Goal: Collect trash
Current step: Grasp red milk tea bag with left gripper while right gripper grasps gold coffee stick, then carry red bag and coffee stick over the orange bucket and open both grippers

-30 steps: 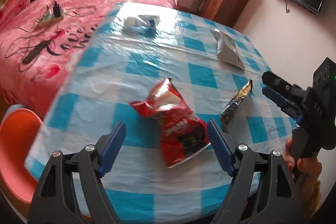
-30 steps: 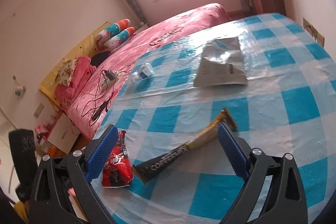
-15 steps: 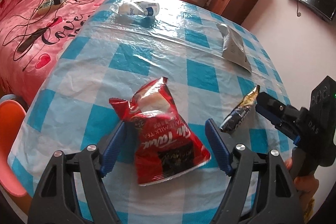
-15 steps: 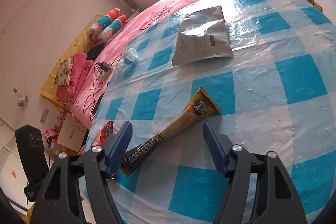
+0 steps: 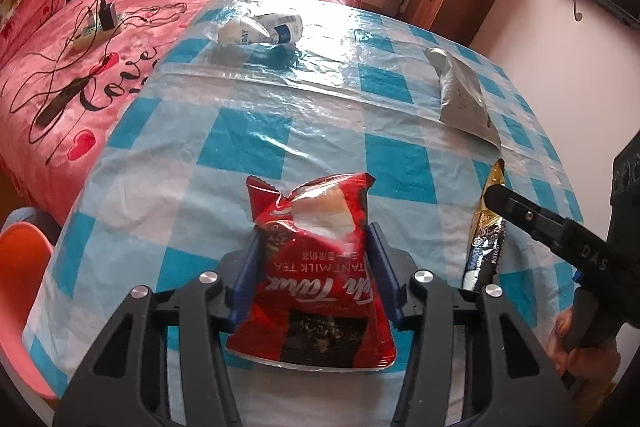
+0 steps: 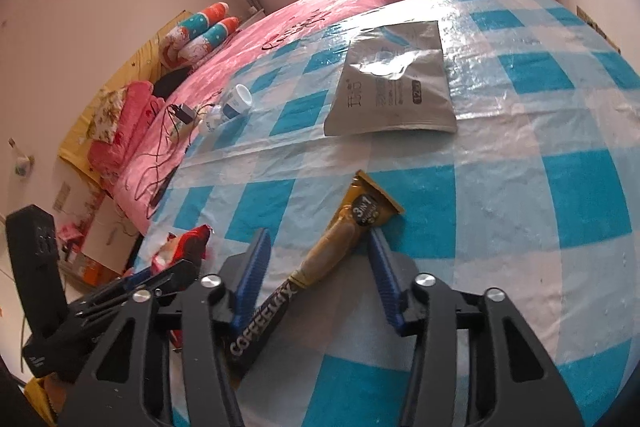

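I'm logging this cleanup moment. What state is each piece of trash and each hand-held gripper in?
Red milk tea bag: torn open, crumpled, squeezed between the pads.
Left hand-held gripper: just been closing, shut on the bag.
Coffee mix sachet: flat on the checked tablecloth, lying slantwise between the pads.
Right hand-held gripper: just been closing, not yet gripping.
Silver pouch: lying flat, untouched.
White cup: tipped on its side.

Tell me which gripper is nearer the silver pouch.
Right. The right gripper straddles the coffee stick, directly short of the silver pouch; the left gripper, around the red packet, sits farther off.
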`<state>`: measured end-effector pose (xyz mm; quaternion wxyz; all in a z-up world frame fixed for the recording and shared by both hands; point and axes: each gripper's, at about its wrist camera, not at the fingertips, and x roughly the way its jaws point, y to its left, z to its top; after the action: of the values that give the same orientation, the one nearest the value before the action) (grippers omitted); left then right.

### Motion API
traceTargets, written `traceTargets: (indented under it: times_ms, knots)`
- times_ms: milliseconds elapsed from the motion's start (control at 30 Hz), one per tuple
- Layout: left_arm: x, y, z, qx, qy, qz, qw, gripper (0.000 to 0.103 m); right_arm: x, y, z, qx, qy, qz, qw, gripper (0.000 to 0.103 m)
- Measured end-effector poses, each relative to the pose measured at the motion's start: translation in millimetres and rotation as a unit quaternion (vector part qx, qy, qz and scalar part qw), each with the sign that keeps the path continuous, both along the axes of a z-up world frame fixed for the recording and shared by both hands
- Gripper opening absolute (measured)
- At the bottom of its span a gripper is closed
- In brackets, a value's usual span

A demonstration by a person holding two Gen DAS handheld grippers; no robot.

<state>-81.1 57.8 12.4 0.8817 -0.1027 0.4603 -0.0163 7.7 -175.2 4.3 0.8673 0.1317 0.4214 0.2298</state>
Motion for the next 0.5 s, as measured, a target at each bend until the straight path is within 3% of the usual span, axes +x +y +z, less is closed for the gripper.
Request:
traceTargets:
  times_ms: [300, 500]
  knots:
    - [3, -1, -1, -0.006, -0.014, -0.009, 0.9998, 0.044, 6, 16, -3, -0.041, -0.015, 0.027, 0.999, 0.026]
    - [4, 1, -2, -0.019, -0.018, -0.011, 0.9996, 0.042, 5, 21, -2, -0.03, -0.017, 0.051, 0.998, 0.017]
